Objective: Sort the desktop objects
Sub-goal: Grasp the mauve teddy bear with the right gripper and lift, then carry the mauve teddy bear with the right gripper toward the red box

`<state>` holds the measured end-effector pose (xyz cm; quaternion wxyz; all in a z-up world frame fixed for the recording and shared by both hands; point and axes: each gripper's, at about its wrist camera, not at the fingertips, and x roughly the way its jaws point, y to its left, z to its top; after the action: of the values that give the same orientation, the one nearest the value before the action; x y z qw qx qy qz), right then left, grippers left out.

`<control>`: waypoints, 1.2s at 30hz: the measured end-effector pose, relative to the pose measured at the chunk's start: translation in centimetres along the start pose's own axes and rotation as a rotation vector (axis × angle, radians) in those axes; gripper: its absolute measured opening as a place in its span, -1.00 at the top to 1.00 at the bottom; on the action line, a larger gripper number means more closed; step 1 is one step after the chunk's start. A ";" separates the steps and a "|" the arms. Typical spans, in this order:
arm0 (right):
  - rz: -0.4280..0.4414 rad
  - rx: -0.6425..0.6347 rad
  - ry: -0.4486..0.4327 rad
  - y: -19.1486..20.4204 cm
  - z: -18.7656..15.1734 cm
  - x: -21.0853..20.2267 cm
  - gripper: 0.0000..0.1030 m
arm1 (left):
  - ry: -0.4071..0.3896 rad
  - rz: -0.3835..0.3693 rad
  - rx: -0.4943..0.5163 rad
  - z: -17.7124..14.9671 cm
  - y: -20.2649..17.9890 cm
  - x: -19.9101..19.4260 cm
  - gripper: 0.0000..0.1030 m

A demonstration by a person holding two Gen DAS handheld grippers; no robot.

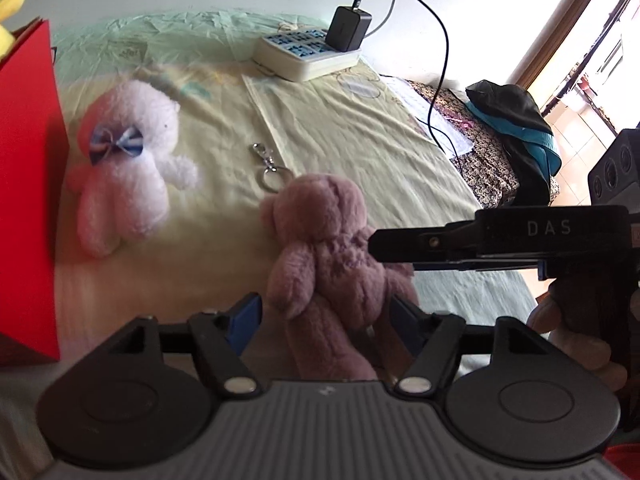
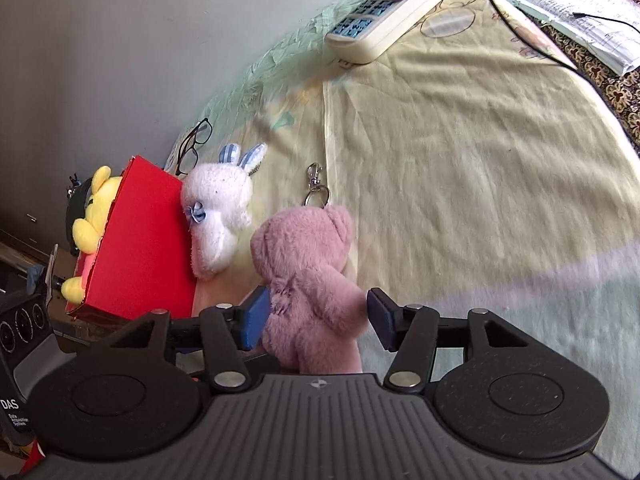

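Note:
A pink plush bear (image 1: 320, 240) (image 2: 304, 256) with a metal keyring (image 1: 272, 168) (image 2: 316, 188) at its head lies on the pale yellow cloth. My left gripper (image 1: 324, 318) is open, its blue pads on either side of the bear's lower body with a gap on the left. My right gripper (image 2: 316, 318) is open around the bear's middle; its left pad brushes the fur and its right pad stands clear. It reaches in from the right in the left wrist view (image 1: 376, 244). A white plush bunny (image 1: 128, 160) (image 2: 220, 216) leans against a red box (image 1: 28, 160) (image 2: 148, 248) that holds a yellow plush (image 2: 96, 216).
A white power strip (image 1: 308, 52) (image 2: 384, 20) with a black charger and cable (image 1: 440, 60) sits at the far side. Glasses (image 2: 194, 148) lie behind the red box. Papers (image 2: 576, 12) and dark clothes (image 1: 516, 120) lie off the cloth's right edge.

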<state>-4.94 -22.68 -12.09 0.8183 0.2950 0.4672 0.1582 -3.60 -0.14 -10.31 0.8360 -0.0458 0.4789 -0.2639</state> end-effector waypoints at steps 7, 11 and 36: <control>0.022 -0.016 0.023 0.3 -1.3 0.7 -0.04 | 0.016 -0.007 -0.041 -0.4 -0.3 0.9 -0.18; 0.050 -0.006 0.026 0.1 -1.8 -0.4 0.01 | 0.015 -0.020 -0.004 -0.8 -1.5 -0.1 -0.18; 0.232 -0.106 -0.369 15.5 -1.1 -4.7 0.05 | -0.368 -0.055 0.222 3.7 3.2 -17.7 -0.18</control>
<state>-8.00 -12.81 0.37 0.8806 0.3271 0.2638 0.2189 -6.37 10.56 4.39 0.9017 -0.0138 0.2849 -0.3249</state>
